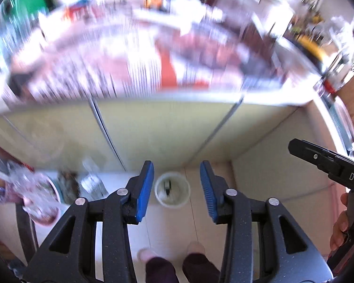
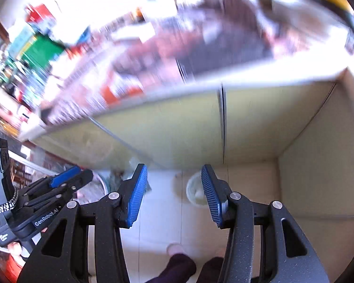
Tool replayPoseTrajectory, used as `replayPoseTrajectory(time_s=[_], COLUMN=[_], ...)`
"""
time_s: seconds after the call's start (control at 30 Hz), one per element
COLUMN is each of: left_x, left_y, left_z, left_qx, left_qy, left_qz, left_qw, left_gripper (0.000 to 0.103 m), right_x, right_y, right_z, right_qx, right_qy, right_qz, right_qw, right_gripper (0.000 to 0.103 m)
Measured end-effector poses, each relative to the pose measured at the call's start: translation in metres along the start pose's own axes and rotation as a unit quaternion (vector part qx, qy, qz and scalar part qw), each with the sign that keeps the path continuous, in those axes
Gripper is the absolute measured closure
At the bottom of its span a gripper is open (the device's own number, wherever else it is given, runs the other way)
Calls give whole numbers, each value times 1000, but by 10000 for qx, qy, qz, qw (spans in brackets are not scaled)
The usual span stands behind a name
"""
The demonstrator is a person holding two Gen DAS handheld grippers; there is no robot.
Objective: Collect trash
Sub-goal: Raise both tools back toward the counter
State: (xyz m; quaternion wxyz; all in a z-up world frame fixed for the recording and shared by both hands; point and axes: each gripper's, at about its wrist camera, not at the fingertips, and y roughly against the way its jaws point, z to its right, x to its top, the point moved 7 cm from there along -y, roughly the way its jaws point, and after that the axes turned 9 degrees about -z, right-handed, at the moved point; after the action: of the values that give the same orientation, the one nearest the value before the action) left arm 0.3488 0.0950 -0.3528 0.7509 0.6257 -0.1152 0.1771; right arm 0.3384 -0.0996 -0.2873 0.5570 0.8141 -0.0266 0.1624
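Observation:
Both views are motion-blurred and point down at the floor beside a cabinet. A small white bin (image 1: 172,192) stands on the floor by the cabinet foot; it also shows in the right wrist view (image 2: 195,192), partly behind a finger. My left gripper (image 1: 176,186) is open and empty, high above the bin. My right gripper (image 2: 174,193) is open and empty; its body shows at the right edge of the left wrist view (image 1: 328,162). The left gripper appears at the left of the right wrist view (image 2: 66,176). No trash item can be made out clearly.
A cluttered countertop (image 1: 153,54) runs across the top, too blurred to read. Pale green cabinet doors (image 1: 153,127) stand below it. A clear bag with mixed items (image 1: 42,188) lies on the floor at left. The person's feet (image 1: 172,257) are on the light floor.

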Motion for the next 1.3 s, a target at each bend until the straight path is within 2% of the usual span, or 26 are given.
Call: replayPoseTrajectory(time_s=[0.1, 0.3, 0.37, 0.5, 0.57, 0.63, 0.77, 0.9, 1.13, 1.3], left_x=[18, 52, 60, 78, 89, 98, 124, 158, 232, 268], left_y=[54, 140, 161, 187, 194, 204, 201, 184, 136, 91], left_z=[-1, -10, -8, -8, -8, -6, 1, 6, 16, 10], left_qx=[-35, -130, -135, -179, -126, -118, 24, 86, 294, 554], left_qy=[-46, -148, -139, -116, -109, -122, -192, 0, 474, 965], left_qz=[427, 1118, 1329, 1612, 1662, 1775, 1919, 1950, 1716, 1509], left_qw=[9991, 9935, 9909, 9867, 9860, 9840, 9812, 9808, 9836, 9823], left_gripper=[58, 53, 44, 28, 12, 10, 7, 6, 6, 6], right_x=[11, 30, 36, 51, 60, 68, 91, 119, 190, 234], right_y=[49, 108, 128, 162, 171, 179, 184, 179, 161, 138], right_z=[-17, -57, -68, -81, -83, -84, -78, -64, -31, -9], right_qx=[-61, -360, -413, -546, -585, -620, -615, -505, -381, -247], right_qy=[59, 190, 214, 211, 208, 201, 271, 423, 785, 1054], right_qz=[442, 1199, 1452, 1995, 2178, 2314, 2506, 2535, 2217, 1896], right_qw=[9990, 9920, 9883, 9781, 9740, 9707, 9658, 9651, 9712, 9759], right_gripper=[58, 57, 55, 38, 33, 29, 25, 25, 25, 25])
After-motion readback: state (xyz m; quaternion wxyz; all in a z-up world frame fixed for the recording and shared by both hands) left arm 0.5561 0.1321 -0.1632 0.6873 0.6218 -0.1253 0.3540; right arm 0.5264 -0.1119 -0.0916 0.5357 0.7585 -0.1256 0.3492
